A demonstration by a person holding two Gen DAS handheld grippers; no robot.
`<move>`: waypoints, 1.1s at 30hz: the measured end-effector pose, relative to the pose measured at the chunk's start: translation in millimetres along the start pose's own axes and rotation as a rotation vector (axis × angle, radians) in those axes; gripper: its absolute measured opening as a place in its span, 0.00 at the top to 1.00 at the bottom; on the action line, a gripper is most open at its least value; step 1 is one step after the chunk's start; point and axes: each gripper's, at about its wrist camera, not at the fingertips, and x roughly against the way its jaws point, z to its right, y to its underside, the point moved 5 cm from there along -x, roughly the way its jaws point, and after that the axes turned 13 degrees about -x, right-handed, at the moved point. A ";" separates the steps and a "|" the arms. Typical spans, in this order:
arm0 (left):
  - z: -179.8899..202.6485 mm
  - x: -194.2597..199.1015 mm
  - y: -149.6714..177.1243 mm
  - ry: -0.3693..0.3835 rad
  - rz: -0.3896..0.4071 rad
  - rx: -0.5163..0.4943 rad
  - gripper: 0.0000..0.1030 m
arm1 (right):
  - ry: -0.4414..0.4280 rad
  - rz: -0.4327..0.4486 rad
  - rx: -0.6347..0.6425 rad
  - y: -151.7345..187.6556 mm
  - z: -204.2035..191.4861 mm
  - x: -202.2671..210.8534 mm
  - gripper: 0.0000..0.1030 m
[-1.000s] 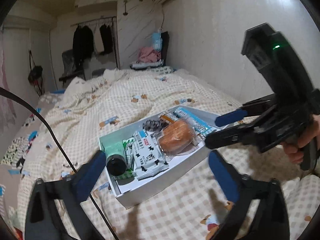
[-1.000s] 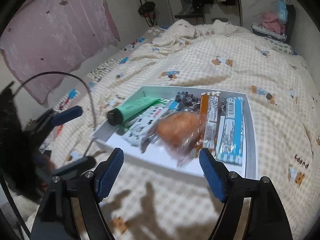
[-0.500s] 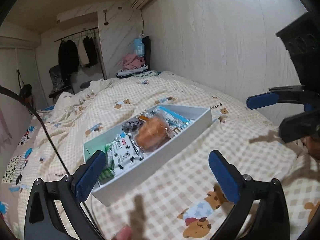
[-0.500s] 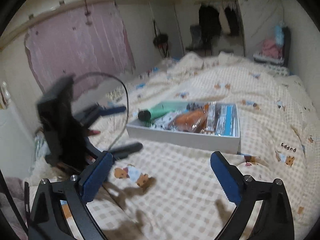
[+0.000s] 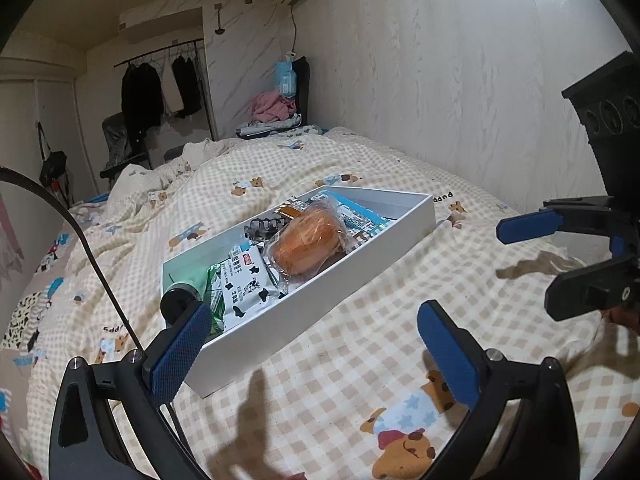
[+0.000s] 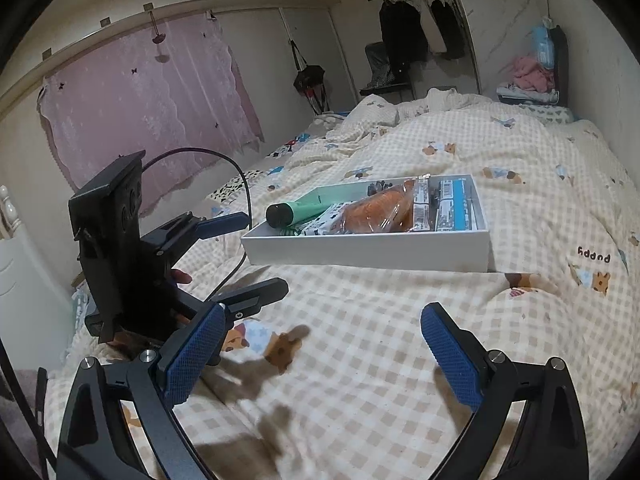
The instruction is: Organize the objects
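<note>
The left gripper (image 5: 316, 340) is wide open. Its two blue pads (image 5: 180, 350) stand far apart with nothing between them. It points forward and tips down a bit. From the right wrist camera it shows from the side (image 6: 252, 256), with one finger high and one finger low. A bit of the person's hand (image 6: 180, 278) peeks out behind its black body.

The right gripper (image 6: 320, 354) is wide open too. Its blue pads (image 6: 450, 354) hold nothing and touch nothing. It also points forward and down. From the left wrist camera it sits at the right edge (image 5: 536, 262), seen from the side, its fingers spread apart. The two grippers are near each other but do not touch.
</note>
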 end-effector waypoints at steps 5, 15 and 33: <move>-0.4 -3.3 2.1 0.009 -0.012 0.011 0.00 | 0.000 -0.011 -0.001 3.3 0.2 -0.6 0.04; 0.0 -4.2 2.8 0.011 -0.015 0.009 0.00 | 0.000 -0.023 -0.006 4.9 0.3 -2.4 0.04; -0.5 -3.7 5.7 0.015 -0.025 0.010 0.00 | 0.001 -0.027 -0.009 5.1 0.3 -3.4 0.04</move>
